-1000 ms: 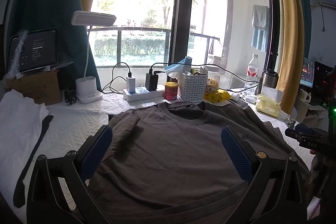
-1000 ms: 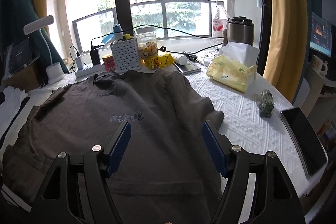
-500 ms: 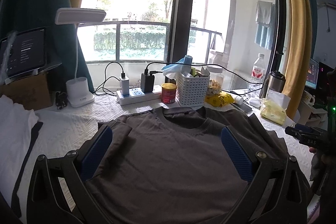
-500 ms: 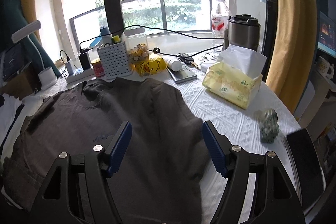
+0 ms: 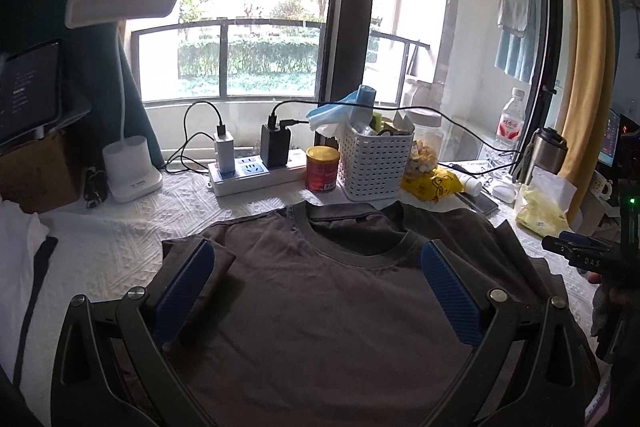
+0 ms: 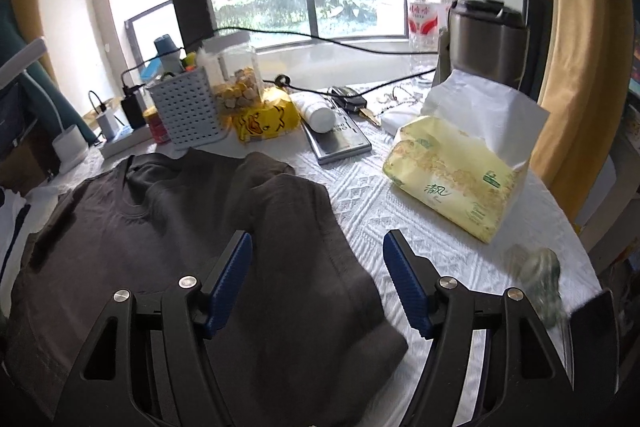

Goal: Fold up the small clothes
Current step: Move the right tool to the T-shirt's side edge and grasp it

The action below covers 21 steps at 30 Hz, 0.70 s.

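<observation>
1. both grippers have pulled back and up since a second ago, so more of the shirt shows.
2. left gripper is wide open over the chest, holding nothing.
3. right gripper is open too, over the shirt's right edge.
4. shirt lies on the white table, neck toward the basket, both sleeves tucked in.
5. looks like the sleeves are done, so the next fold is likely bottom to top.
</observation>
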Each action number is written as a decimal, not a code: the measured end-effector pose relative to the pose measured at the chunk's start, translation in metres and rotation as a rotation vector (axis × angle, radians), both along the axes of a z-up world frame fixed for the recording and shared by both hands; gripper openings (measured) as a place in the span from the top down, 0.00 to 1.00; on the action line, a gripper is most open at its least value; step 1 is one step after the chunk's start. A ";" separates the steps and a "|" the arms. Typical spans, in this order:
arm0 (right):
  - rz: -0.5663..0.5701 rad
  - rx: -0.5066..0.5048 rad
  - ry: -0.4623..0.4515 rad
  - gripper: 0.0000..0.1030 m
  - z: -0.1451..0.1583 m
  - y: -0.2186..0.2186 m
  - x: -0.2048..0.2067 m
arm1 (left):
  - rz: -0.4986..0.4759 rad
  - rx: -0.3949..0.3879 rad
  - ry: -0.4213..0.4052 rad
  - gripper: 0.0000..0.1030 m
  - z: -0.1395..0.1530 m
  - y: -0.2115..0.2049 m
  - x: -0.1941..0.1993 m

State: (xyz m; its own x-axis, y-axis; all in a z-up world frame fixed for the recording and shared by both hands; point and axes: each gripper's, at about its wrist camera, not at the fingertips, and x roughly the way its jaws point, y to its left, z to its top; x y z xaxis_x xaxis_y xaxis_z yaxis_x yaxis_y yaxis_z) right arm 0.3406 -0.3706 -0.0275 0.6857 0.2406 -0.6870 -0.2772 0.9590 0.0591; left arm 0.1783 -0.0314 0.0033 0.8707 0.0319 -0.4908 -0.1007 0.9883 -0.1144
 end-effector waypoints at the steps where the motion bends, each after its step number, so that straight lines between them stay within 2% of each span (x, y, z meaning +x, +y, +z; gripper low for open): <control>1: -0.003 -0.002 0.008 0.31 -0.002 -0.001 0.005 | -0.001 -0.002 0.008 0.01 -0.002 0.000 0.005; 6: -0.011 -0.006 0.056 0.31 -0.013 -0.009 0.034 | 0.002 -0.010 0.034 0.01 -0.011 0.003 0.020; 12: 0.001 0.005 0.160 0.31 -0.033 -0.007 0.061 | 0.005 -0.024 0.065 0.01 -0.020 0.008 0.033; 13: 0.002 0.012 0.171 0.32 -0.035 -0.006 0.062 | 0.003 -0.025 0.069 0.01 -0.021 0.008 0.035; 14: 0.006 0.013 0.182 0.37 -0.036 -0.004 0.062 | 0.001 -0.025 0.072 0.01 -0.022 0.008 0.036; 21: 0.027 -0.039 0.189 0.38 -0.040 0.012 0.056 | -0.004 -0.036 0.076 0.01 -0.025 0.014 0.040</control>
State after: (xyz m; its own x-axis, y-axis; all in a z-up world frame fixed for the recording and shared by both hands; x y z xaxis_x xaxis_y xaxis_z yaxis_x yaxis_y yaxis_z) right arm 0.3962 -0.3590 -0.0679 0.5370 0.2281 -0.8122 -0.2903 0.9539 0.0759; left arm 0.2183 -0.0176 -0.0220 0.8310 0.0093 -0.5563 -0.1063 0.9841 -0.1424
